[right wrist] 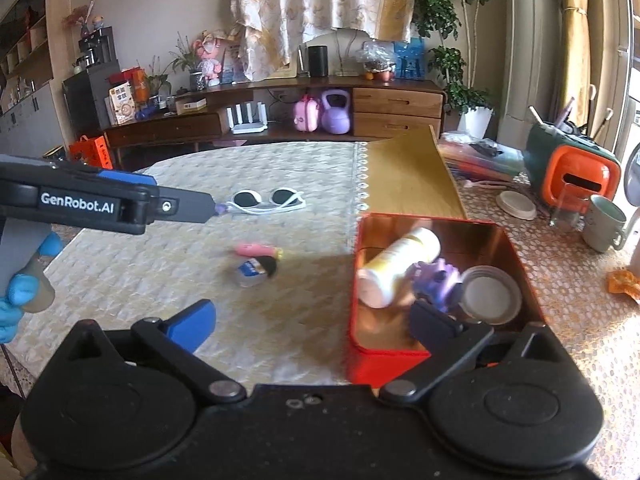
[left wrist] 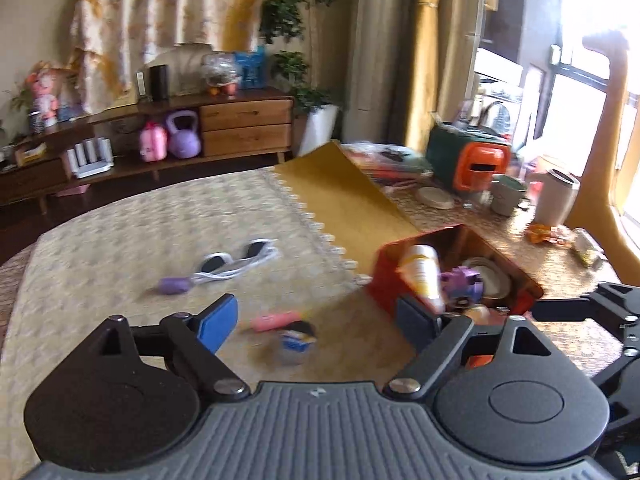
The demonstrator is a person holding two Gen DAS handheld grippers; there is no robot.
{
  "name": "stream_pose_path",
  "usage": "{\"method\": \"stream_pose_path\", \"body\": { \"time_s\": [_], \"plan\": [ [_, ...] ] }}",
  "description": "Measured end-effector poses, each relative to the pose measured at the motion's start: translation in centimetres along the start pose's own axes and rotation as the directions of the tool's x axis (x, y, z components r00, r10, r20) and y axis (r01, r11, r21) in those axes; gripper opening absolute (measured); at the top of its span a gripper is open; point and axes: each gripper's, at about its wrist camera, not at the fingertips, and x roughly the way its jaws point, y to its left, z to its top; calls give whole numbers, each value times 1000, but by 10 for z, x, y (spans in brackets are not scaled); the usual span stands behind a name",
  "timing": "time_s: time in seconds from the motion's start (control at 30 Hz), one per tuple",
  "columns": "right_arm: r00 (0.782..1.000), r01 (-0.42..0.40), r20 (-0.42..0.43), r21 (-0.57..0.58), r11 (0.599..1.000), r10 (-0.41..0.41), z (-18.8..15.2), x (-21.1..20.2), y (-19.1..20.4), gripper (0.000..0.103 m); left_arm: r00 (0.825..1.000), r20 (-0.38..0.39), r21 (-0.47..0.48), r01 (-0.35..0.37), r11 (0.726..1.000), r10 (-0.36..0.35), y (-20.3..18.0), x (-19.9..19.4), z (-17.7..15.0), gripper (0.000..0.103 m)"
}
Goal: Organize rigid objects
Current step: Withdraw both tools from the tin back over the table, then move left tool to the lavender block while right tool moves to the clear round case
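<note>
Nearby, red tin [right wrist: 516, 248] with perhaps a purple toy [right wrist: 434, 276]; both claws [left wrist: 320, 326] [right wrist: 316, 324] wide.

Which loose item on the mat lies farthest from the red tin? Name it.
The white sunglasses, at the mat's far side. The pink tube and the small blue-labelled cup both lie nearer the red tin.

Left hand-held gripper [left wrist: 326, 322] jaws spread; right hand-held gripper [right wrist: 316, 326] likewise.
</note>
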Motion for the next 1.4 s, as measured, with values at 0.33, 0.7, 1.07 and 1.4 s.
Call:
{"method": "stream_pose_path", "body": {
  "time_s": [0.33,0.7,1.07,1.4],
  "plan": [
    [999,-26,-22,-33,999,25,9,28,37,103,992,-1,-53,-126,991,126,58,8,-10,89],
    [995,-59,-84,-35,998,56,14,72,58,103,981,-25,-64,-195,979,194,100,45,-12,89],
    [993,-44,-112,-12,999,43,23,117,57,103,966,-79,-59,-251,966,246,129,113,-13,89],
    [986,-47,-161,-24,999,42,24,161,56,100,957,-115,-61,-273,960,265,139,160,-17,89]
  ]
}}
